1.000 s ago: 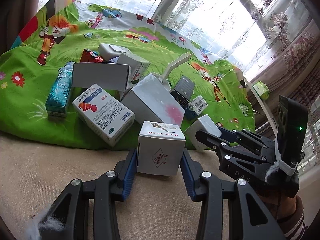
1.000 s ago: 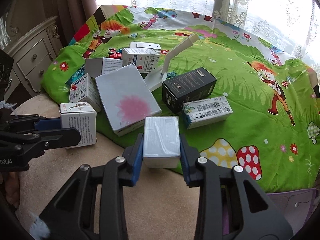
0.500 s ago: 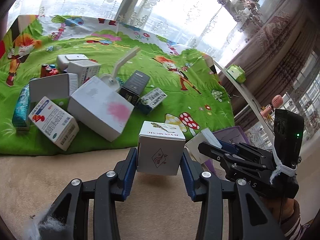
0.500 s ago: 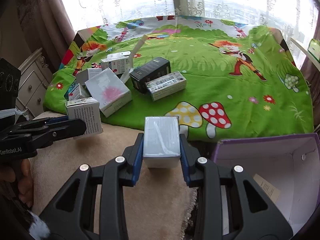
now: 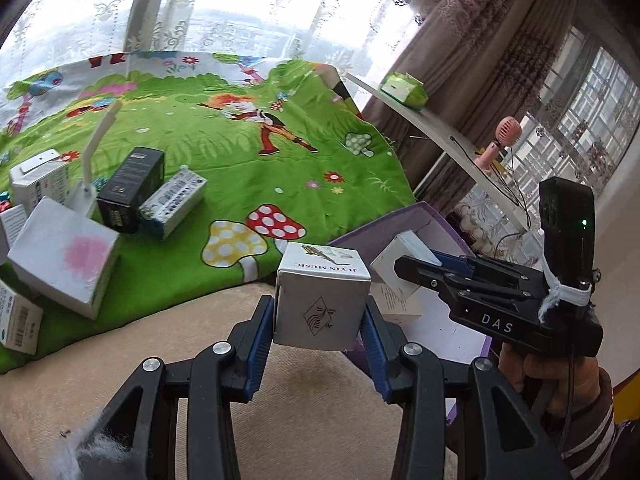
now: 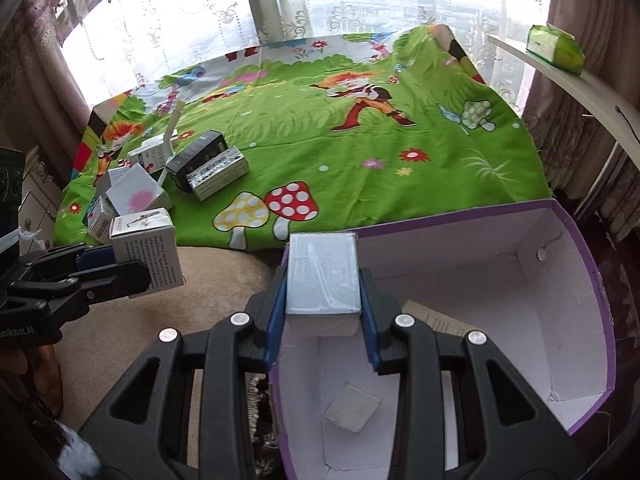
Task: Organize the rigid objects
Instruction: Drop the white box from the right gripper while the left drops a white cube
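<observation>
Left claw [image 5: 320,316]: clamped on a white cube carton [image 5: 322,300] printed "JI YIN MUSIC", held above the beige cushion at the edge of the green cartoon sheet [image 5: 248,152]. Right claw [image 6: 322,288]: clamped on a plain grey-white box [image 6: 322,278], held over the near rim of the open purple storage box [image 6: 560,280]. Remaining cartons [image 6: 172,176]: clustered on the sheet's far left, well apart from the storage box.

Both wrist views close, angled down along fingers; shared: green mat [image 5: 248,184], purple box [image 6: 580,280].
</observation>
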Demonstrator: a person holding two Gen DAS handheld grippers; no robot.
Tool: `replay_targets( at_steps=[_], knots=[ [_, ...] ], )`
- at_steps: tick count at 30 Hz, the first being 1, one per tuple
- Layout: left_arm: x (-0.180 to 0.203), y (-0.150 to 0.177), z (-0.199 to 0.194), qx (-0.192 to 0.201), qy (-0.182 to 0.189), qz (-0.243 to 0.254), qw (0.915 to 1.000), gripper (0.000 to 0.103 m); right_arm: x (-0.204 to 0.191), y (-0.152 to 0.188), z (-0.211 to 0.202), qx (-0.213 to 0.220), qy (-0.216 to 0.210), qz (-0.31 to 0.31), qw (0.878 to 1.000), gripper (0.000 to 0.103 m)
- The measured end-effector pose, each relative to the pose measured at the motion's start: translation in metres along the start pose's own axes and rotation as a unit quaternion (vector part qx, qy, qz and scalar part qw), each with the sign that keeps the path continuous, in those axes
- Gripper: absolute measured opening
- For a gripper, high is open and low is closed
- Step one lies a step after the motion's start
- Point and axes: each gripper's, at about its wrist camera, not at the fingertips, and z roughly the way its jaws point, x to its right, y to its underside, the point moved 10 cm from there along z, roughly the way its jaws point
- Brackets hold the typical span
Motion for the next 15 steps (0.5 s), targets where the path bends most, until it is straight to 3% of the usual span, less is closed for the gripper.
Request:
replay_targets(
  at_steps=[13, 15],
  knots=[
    [0.05, -0.019, 0.028, -0.004, 0.019, 0.068, 0.9975, 0.045, 0.048, -0.014, -0.031, 0.04, 0.039, 0.037, 0.998, 0.038],
    [0.053, -0.022, 0.031, -0.003, 0.015, 0.072, 0.9973, 0.046, 0.047, -0.017, -0.033, 0.044, 0.032, 0.036, 0.998, 0.042]
  ],
)
